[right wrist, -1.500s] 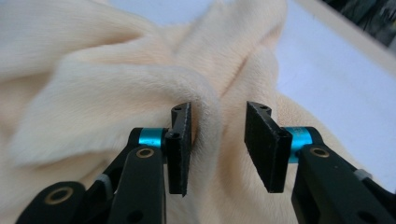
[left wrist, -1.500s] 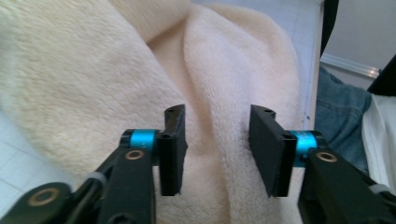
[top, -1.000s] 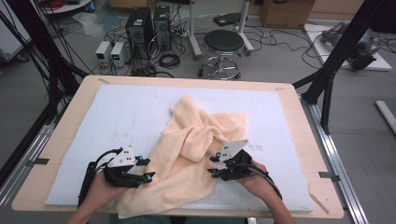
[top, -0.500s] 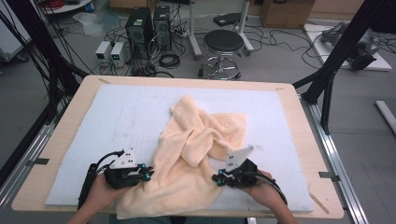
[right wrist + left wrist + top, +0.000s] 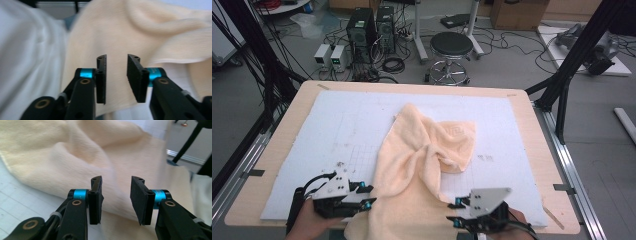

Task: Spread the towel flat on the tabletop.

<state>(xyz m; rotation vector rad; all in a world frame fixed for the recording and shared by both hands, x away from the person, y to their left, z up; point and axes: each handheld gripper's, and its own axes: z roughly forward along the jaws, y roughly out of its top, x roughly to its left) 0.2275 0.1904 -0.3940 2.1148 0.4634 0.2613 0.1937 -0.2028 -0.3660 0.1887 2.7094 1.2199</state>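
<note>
A cream towel lies crumpled on the white mat, running from mid-table to the near edge, where its end hangs over. My left gripper sits at the towel's near left edge, jaws pointing right at it. In the left gripper view that gripper is open, with the towel below and beyond its pads. My right gripper is at the towel's near right edge and points left. It stands open with the towel just ahead; nothing is pinched.
The mat covers most of a wooden table. Black frame posts rise at both sides. On the floor past the far edge stand a stool and computer towers. Blurred white fabric lies beside the towel near the front edge.
Both grippers have drawn back toward the near edge, the right one farther and to the right. The towel's near end has stretched toward the front edge.
</note>
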